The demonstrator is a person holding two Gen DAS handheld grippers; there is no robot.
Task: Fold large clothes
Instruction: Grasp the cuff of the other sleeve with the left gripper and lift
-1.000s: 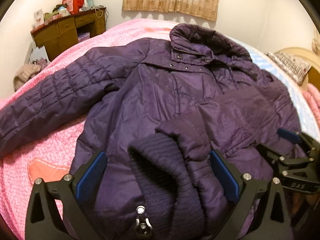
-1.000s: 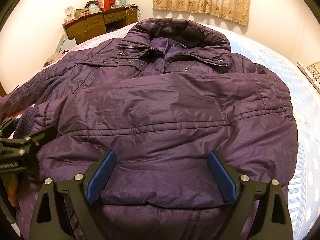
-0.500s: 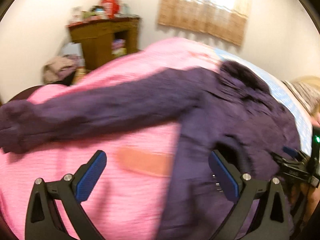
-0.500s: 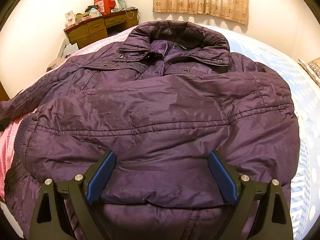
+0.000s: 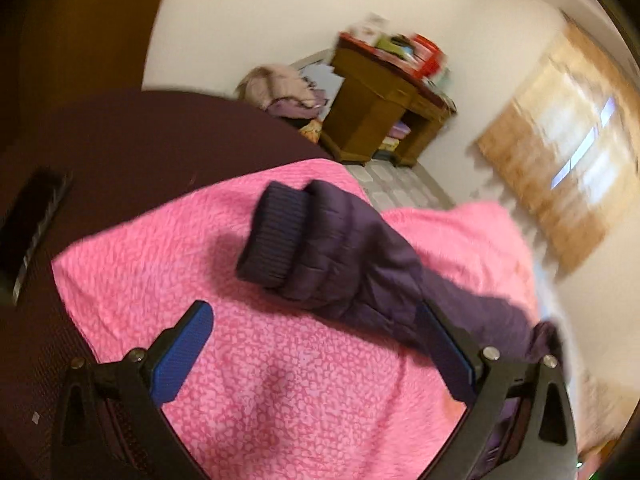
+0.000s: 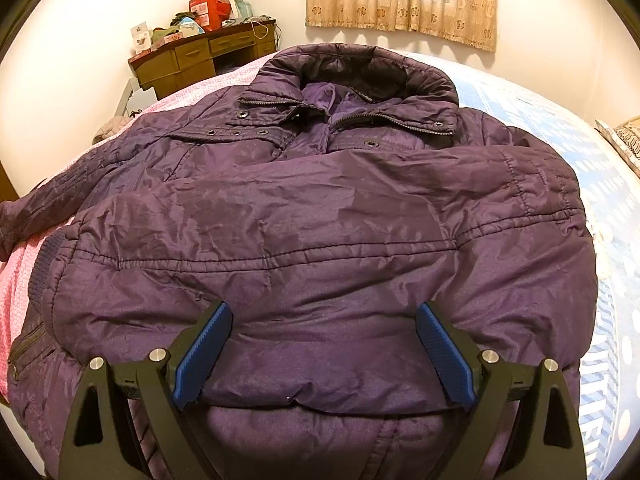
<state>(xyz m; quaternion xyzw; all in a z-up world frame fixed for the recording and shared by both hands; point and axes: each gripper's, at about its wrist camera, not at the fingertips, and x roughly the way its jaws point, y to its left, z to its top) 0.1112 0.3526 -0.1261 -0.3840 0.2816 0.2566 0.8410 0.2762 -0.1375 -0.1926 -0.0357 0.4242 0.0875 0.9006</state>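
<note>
- Purple quilted puffer jacket (image 6: 320, 232) lies front-up on the bed, filling the centre of the right wrist view; one sleeve is folded across the chest.
- The other sleeve (image 5: 360, 272) stretches over the pink textured blanket (image 5: 280, 380), ribbed knit cuff (image 5: 276, 236) at frame centre in the left wrist view.
- Left gripper (image 5: 316, 352): tongs spread, holding nothing, hovering just short of the cuff.
- Right gripper (image 6: 324, 352): tongs spread over the hem, gripping nothing.
- Handling, as a judgement: soft, bulky, light; the shiny shell is likely slippery and springs back. Best hold is the ribbed cuff or a stitched seam.
- No legible brand or writing; the boxes on the wooden desk (image 6: 200, 60), upper left, are too small to read.
</note>
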